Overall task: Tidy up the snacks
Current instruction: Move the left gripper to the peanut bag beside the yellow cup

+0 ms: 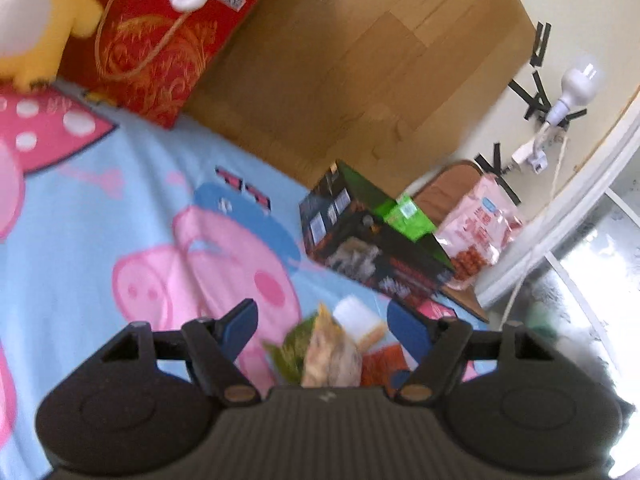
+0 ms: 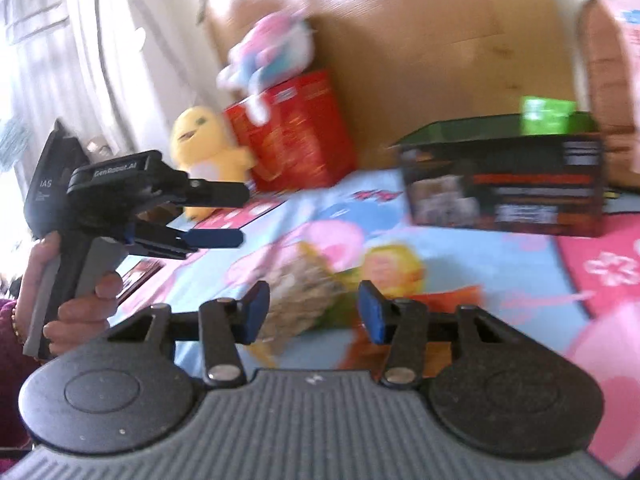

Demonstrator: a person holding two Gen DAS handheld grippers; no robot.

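Note:
A loose pile of snack packets (image 1: pixel 332 350) lies on the cartoon bedsheet (image 1: pixel 120 216), just in front of my left gripper (image 1: pixel 324 320), which is open and empty over it. A dark open box (image 1: pixel 372 248) with a green packet (image 1: pixel 408 216) inside stands beyond, and a pink snack bag (image 1: pixel 478 228) leans behind it. In the right wrist view, my right gripper (image 2: pixel 314 306) is open and empty above the blurred packets (image 2: pixel 308 292). The box (image 2: pixel 504 184) stands to the far right. The left gripper (image 2: pixel 236 216) shows at the left, open.
A red gift bag (image 1: pixel 160 48) and a yellow plush toy (image 1: pixel 36 28) sit at the bed's far corner against a wooden headboard (image 1: pixel 360 60). A lamp bulb (image 1: pixel 576 84) and taped cables hang on the wall at the right.

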